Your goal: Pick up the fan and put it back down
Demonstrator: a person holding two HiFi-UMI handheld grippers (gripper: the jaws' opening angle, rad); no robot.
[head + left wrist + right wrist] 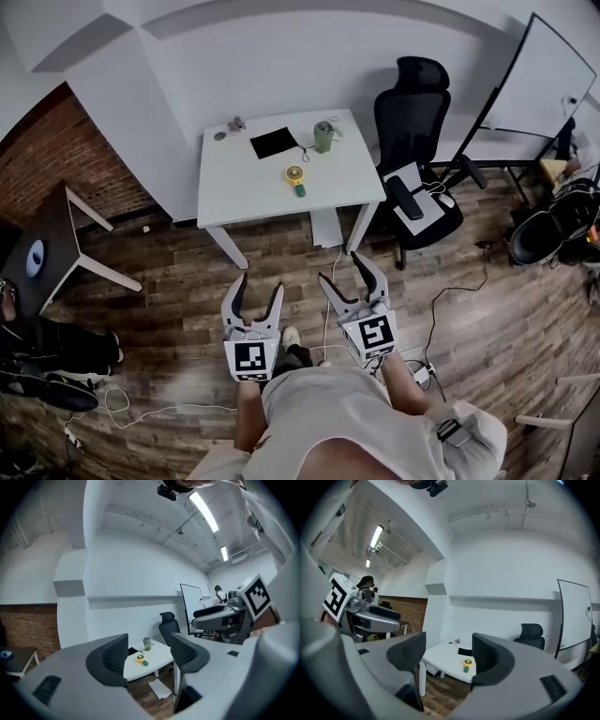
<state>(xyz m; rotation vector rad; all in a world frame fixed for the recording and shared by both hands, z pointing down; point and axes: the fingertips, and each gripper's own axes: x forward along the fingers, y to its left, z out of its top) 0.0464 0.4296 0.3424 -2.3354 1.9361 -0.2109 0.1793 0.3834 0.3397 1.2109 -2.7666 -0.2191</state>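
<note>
A small yellow fan (296,178) with a green handle lies on the white table (244,192), well ahead of me. It also shows far off between the jaws in the left gripper view (140,658) and in the right gripper view (467,663). My left gripper (260,284) and right gripper (341,268) hang side by side over the wooden floor, short of the table's front edge. Both point level towards the table. Each one's jaws stand apart with nothing between them.
On the table stand a green cup (323,137) and a black pad (274,142). A black office chair (417,159) sits right of the table, a whiteboard (544,80) beyond it. A dark side table (47,248) is at the left. Cables trail on the floor.
</note>
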